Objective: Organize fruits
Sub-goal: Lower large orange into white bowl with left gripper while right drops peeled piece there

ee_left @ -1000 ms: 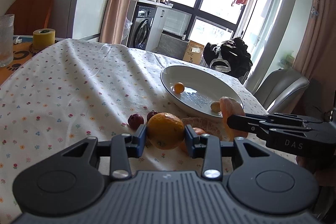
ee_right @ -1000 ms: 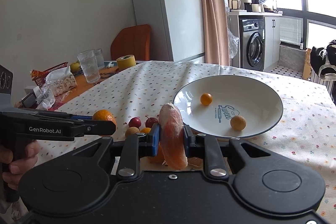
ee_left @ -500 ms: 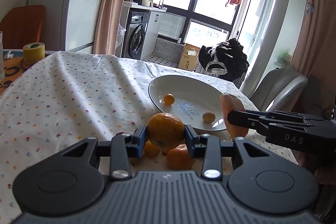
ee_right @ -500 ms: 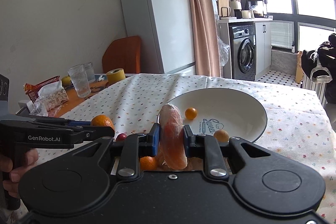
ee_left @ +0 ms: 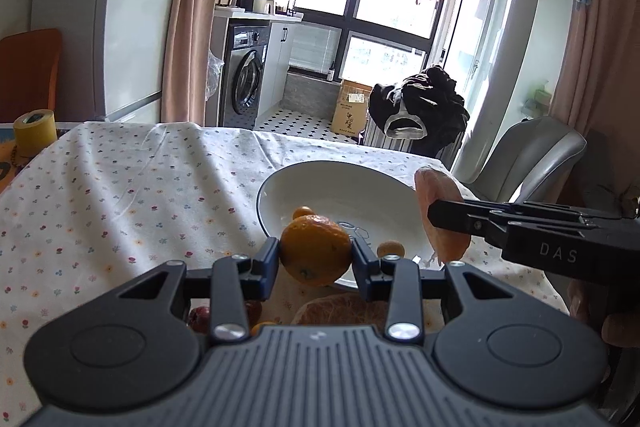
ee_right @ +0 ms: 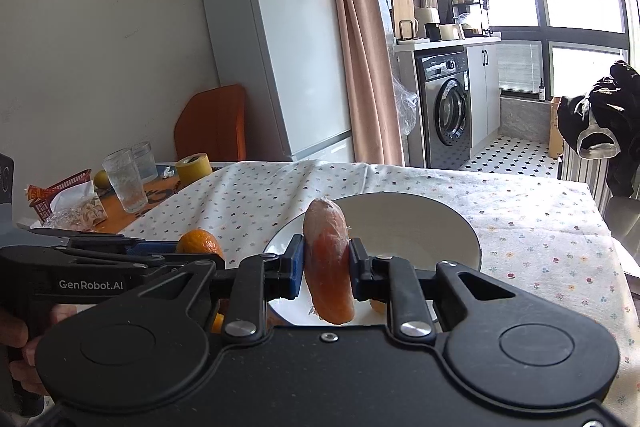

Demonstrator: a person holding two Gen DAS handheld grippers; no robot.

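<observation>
The orange (ee_left: 315, 250) is clamped between the two fingers of the left gripper (ee_left: 315, 254), held in the air at the near rim of the white plate (ee_left: 320, 179). The peeled fruit segment (ee_right: 328, 261), orange with a pale upper end, stands upright between the closed fingers of the right gripper (ee_right: 325, 263), also raised over the near edge of the plate. In the left wrist view the segment appears to the right of the orange, gripped edge-on.

Inside the plate lie two small round orange fruits: one (ee_left: 303, 213) partly hidden behind the orange, the other (ee_left: 391, 249) near the front rim. On the tablecloth (ee_left: 120, 195) below the left gripper lie a piece of peeled fruit (ee_left: 340, 309) and a dark red fruit (ee_left: 199, 315), both partly covered by the gripper body.

At the far left end of the table stand a roll of yellow tape (ee_right: 194, 166), two drinking glasses (ee_right: 124, 181) and a red basket (ee_right: 64, 187). A grey chair (ee_left: 528, 159) sits at the far right corner.
</observation>
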